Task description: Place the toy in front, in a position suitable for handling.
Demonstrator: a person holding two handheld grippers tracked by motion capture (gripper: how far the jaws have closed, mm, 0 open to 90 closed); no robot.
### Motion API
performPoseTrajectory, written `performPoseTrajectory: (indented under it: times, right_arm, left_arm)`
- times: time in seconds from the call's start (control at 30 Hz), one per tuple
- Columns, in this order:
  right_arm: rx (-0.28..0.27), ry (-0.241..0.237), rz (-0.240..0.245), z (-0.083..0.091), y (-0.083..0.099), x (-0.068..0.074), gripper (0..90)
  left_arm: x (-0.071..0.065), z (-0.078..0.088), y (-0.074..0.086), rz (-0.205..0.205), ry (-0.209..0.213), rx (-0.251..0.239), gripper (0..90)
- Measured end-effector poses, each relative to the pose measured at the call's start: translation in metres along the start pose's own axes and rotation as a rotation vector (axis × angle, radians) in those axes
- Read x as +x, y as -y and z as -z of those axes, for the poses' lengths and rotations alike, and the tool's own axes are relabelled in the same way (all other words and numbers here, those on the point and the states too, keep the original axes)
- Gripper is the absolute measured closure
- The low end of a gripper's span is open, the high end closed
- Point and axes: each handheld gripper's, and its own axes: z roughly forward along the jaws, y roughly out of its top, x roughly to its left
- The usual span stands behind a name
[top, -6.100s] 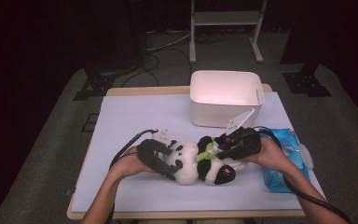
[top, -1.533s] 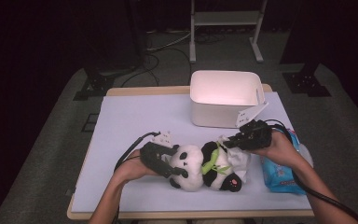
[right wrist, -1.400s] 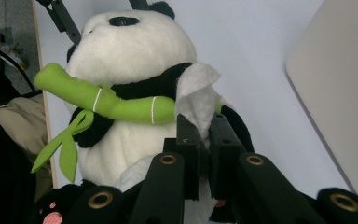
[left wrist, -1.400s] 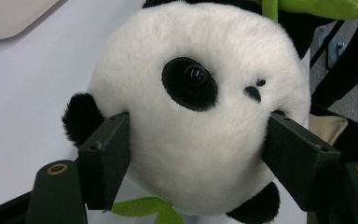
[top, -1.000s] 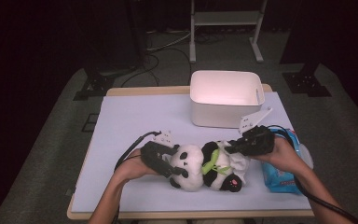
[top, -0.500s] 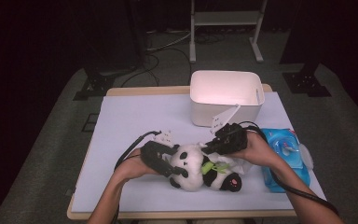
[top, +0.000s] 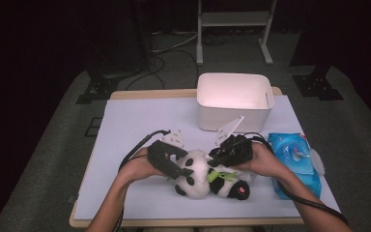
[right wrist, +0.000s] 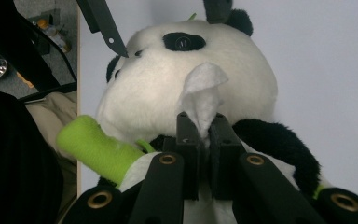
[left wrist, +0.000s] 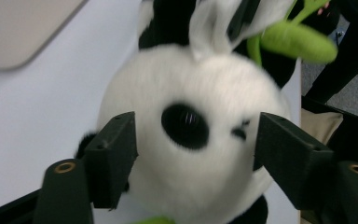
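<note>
The right hand-held gripper (right wrist: 200,140), jaws pinched together on a white wipe (right wrist: 200,95), presses it against the toy panda (top: 200,176) lying on the bench (top: 125,121); such a small bite could let the wipe slip out. The left hand-held gripper (left wrist: 193,149) has just been closing, its jaws straddling the panda's head, which could roll if that hold is loose.

One black-and-white plush panda (top: 200,174), one white rectangular plastic bin (top: 234,100), one blue wet-wipe pack (top: 294,162), one white wipe (right wrist: 203,100), two black grippers.
</note>
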Motion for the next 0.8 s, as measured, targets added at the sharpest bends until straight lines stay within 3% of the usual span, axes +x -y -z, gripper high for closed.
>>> performPoseTrajectory:
  times: [0.3,0.53,0.8]
  right_arm:
    - [0.001,-0.004,0.014,0.000,0.000,0.003,83.4]
    - [-0.008,-0.002,0.014,0.000,0.001,0.004,82.1]
    - [-0.026,0.015,0.015,0.015,0.005,0.008,71.8]
  left_arm:
    - [-0.004,-0.011,-0.031,-0.055,0.016,-0.052,56.3]
    - [-0.004,-0.023,-0.033,-0.078,0.032,-0.025,82.5]
    - [-0.005,-0.023,-0.032,-0.085,0.043,-0.021,86.9]
